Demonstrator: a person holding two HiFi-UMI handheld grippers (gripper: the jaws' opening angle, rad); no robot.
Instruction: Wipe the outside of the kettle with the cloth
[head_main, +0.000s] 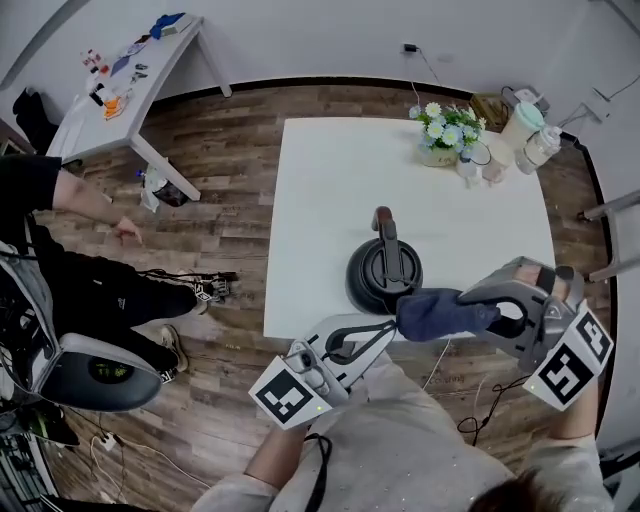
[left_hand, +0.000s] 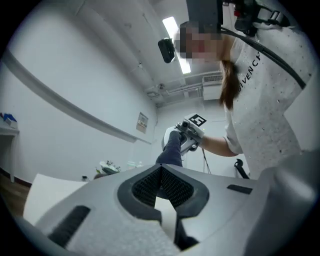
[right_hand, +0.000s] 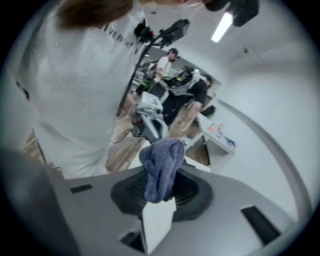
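While the black kettle (head_main: 381, 276) stands upright near the front edge of the white worktop (head_main: 330, 180), both grippers hang just off that edge, close to the person's body. The right gripper (head_main: 494, 313) has its jaws clamped on a dark blue cloth (head_main: 441, 313). The cloth is bunched into a thick roll that sticks out past the jaws toward the kettle. In the head view its free end overlaps the kettle's near right side, though I cannot tell whether it actually presses on the kettle. The right gripper view shows the cloth (right_hand: 161, 165) pinched between the ribbed pads and rising in a rumpled lump above them.

The left gripper (head_main: 389, 327) sits lower and to the left, its tip pointing at the kettle's near side – close, but apart from it. Its own view shows the jaws together, the pads of the left gripper (left_hand: 161, 170) meeting with nothing between them. Beyond them the right gripper and the cloth (left_hand: 173, 149) are visible.

At the far right corner of the worktop are a pot of flowers (head_main: 446, 131) and a few jars (head_main: 531, 136) (too small to tell apart), well away from the kettle. Another person (head_main: 70, 250) sits at the left on the wooden floor (head_main: 230, 150) – beside a second white table (head_main: 120, 100).
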